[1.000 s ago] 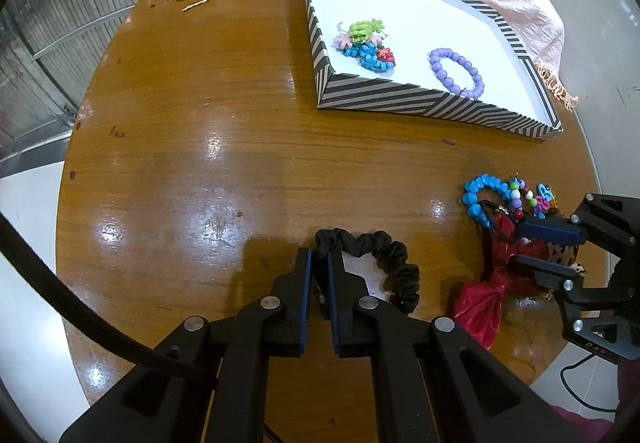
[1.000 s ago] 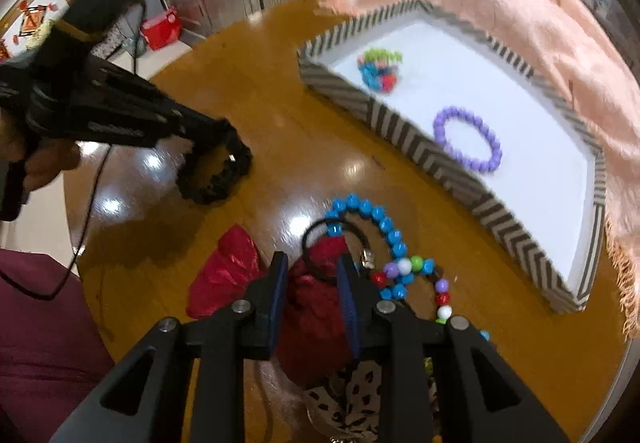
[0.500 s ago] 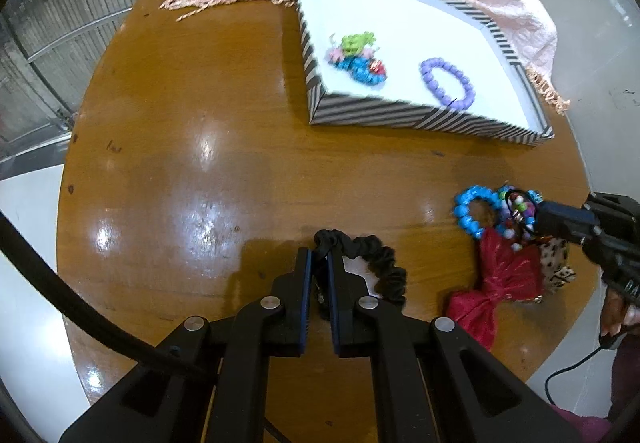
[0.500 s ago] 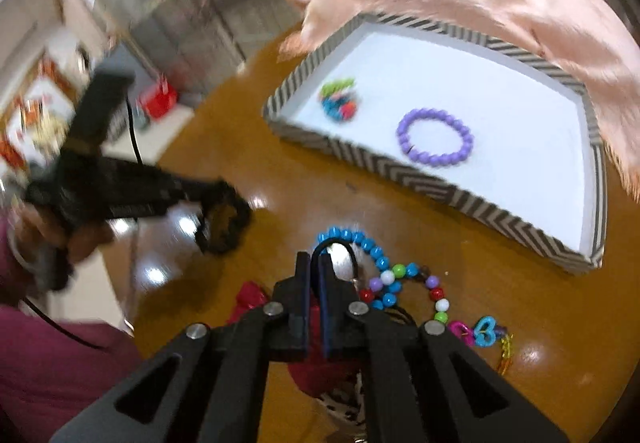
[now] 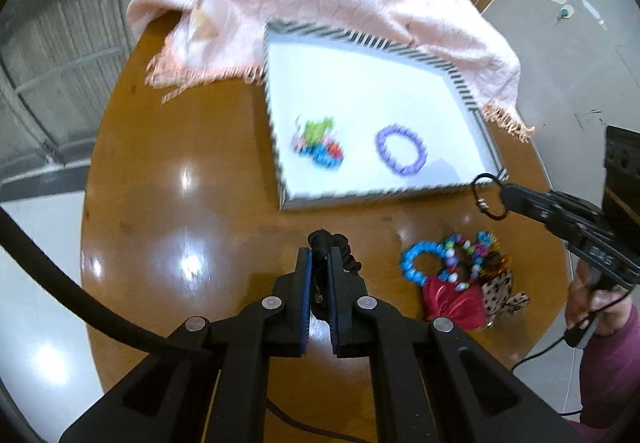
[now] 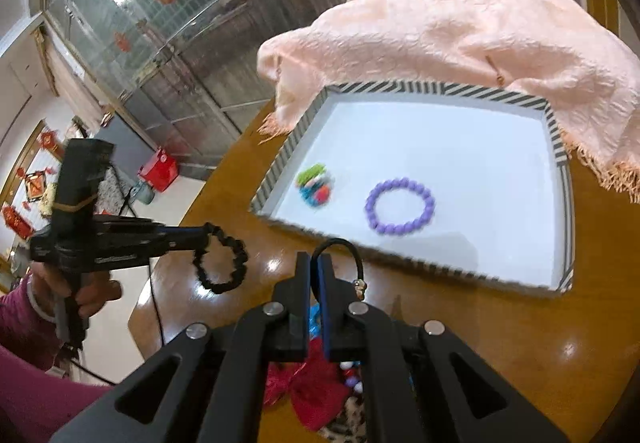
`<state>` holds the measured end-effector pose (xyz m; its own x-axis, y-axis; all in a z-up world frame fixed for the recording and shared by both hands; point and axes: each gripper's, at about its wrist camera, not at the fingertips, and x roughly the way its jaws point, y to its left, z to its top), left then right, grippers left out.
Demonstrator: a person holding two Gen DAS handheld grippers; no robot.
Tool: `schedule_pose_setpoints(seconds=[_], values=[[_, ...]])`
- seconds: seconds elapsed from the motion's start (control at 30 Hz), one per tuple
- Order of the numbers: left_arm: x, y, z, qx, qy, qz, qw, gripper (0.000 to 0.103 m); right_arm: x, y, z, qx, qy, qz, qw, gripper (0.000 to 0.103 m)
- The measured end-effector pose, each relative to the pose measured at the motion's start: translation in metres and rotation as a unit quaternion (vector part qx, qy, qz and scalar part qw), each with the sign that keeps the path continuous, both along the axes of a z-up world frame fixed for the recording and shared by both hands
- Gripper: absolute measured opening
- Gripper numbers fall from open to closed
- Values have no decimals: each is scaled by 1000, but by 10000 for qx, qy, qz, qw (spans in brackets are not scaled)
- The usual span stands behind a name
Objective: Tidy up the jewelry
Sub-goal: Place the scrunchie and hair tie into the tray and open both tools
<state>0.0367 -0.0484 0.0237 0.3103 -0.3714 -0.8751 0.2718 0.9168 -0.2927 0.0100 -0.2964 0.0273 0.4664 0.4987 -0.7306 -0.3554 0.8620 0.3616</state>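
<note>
My left gripper (image 5: 320,257) is shut on a black scrunchie (image 5: 336,247), held above the round wooden table; it also shows in the right wrist view (image 6: 220,259). My right gripper (image 6: 314,263) is shut on a thin black hair tie (image 6: 344,255) with a small metal clasp, lifted near the tray's front edge; the tie also shows in the left wrist view (image 5: 488,195). The striped tray (image 6: 556,147) holds a purple bead bracelet (image 6: 400,211) and a small multicoloured bead cluster (image 6: 316,187).
A pink fringed cloth (image 6: 460,35) drapes over the tray's far side. On the table lie a blue bead bracelet (image 5: 420,263), mixed colourful beads (image 5: 468,251), a red bow (image 5: 452,303) and a leopard-print bow (image 5: 504,295). The table edge is close behind them.
Both grippers have risen and moved toward the tray. My right gripper has lifted the thin black hair tie off the pile. My left gripper has lifted the scrunchie off the table.
</note>
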Motion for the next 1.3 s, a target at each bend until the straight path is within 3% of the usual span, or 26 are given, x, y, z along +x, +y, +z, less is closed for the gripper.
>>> schedule_pose_setpoints(seconds=[0.2,0.37,0.57,0.73,0.93,1.17,1.23,1.3], values=[[33,-15,29,14,-381,-88,9992,0,30,-14,3,-171,-37,-324,9993,4],[71,-37,32,28,-519,-123,9986,0,61,-18,0,-441,-23,-508,9977,4],[117,-59,12,-225,-339,-110,9991,0,102,-16,-12,-637,129,-581,9962,4],[144,-69,-7,-172,-232,11,9996,0,128,-10,-33,-721,340,-588,9951,4],[169,-64,-35,96,13,314,9995,0,153,0,-55,-629,601,-525,9948,4],[170,-57,-48,527,34,437,9977,0,162,8,-70,-416,855,-447,9945,5],[168,-54,-47,464,20,439,9980,13,159,4,-66,-341,798,-448,9952,12],[164,-49,-43,457,-39,453,9979,17,153,-2,-58,-306,700,-465,9960,25]])
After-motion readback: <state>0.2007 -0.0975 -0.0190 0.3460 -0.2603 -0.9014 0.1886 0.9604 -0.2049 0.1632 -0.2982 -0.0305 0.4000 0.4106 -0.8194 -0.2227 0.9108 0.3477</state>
